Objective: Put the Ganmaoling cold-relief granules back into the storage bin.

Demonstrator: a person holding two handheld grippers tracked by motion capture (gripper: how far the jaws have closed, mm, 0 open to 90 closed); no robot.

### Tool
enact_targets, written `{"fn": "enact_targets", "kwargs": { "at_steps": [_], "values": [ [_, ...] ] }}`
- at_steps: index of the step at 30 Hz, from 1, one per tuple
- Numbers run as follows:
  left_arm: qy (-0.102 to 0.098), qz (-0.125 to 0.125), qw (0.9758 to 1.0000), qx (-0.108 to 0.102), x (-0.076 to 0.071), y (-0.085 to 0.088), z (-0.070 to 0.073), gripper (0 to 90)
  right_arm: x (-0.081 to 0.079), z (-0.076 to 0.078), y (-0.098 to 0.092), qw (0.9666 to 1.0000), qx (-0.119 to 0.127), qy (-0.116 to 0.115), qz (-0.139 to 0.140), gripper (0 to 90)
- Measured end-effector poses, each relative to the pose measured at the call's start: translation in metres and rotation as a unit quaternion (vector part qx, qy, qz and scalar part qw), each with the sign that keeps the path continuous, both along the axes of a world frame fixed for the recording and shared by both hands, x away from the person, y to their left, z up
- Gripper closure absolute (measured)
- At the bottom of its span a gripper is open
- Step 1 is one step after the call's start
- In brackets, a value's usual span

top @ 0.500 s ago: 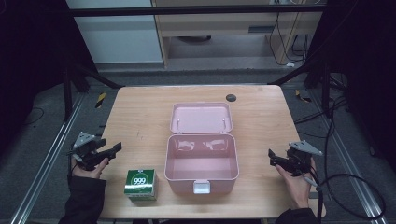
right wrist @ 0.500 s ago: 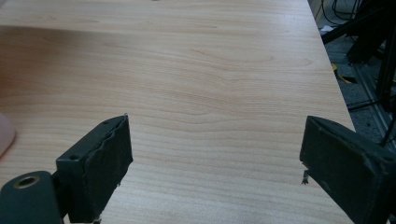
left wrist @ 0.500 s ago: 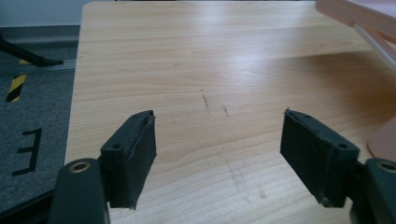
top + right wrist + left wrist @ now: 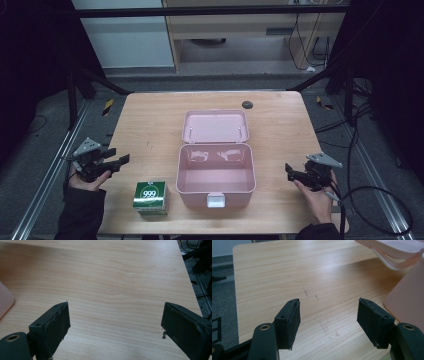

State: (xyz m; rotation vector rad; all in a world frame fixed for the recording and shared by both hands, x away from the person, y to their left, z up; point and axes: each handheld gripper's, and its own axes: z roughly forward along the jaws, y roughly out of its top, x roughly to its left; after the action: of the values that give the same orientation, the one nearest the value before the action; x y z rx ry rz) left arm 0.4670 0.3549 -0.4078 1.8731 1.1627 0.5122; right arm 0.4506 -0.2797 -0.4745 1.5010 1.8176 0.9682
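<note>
Pale pink box point(image 4: 215, 167), green-and-white carton point(image 4: 151, 197), light wood-grain table point(image 4: 150, 125), black grippers' jaws

Left gripper point(image 4: 329, 323) fingers point(image 4: 289, 322) spread above wooden table point(image 4: 287, 272) beside pink box point(image 4: 409, 302).

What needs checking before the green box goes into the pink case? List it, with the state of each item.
1. Pink case lid open: ok, it lies back flat.
2. Case interior free of things: ok, nothing seen inside.
3. Green box within reach of the left gripper: ok, it sits just in front of that hand, left of the case.
4. Left gripper open: ok, jaws stand wide apart, nothing between.
5. Right gripper open and out of the way: ok, it is right of the case over bare table.
6. Box weight and whether sealed: cannot tell.
</note>
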Motion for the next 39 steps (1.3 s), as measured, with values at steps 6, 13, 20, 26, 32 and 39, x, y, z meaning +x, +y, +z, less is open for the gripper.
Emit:
{"fn": "enact_targets", "kwargs": {
  "at_steps": [6,13,20,26,32,39],
  "values": [
    [-0.004,-0.048,0.9987,0.018,-0.003,-0.004,0.014,33.6,0.0,0.0,0.003,1.0,-0.006,0.004,0.004,8.0],
    [-0.007,-0.086,0.9957,0.035,-0.008,-0.007,0.024,33.3,-0.002,0.0,0.004,0.9999,-0.014,0.001,0.005,7.8],
    [-0.007,-0.115,0.9912,0.065,-0.009,-0.012,0.033,30.8,-0.002,-0.001,0.005,0.9999,-0.015,0.004,0.007,7.5],
    [0.017,-0.161,0.9824,0.094,-0.009,-0.017,0.038,26.9,-0.001,-0.002,0.006,0.9998,-0.018,0.005,0.011,7.2],
    [0.033,-0.176,0.9769,0.117,-0.009,-0.02,0.04,23.6,-0.001,-0.002,0.007,0.9997,-0.018,0.006,0.012,7.0],
    [0.044,-0.217,0.9657,0.136,-0.013,-0.025,0.043,20.3,-0.001,-0.003,0.009,0.9995,-0.029,0.005,0.015,6.6]
  ]
}}
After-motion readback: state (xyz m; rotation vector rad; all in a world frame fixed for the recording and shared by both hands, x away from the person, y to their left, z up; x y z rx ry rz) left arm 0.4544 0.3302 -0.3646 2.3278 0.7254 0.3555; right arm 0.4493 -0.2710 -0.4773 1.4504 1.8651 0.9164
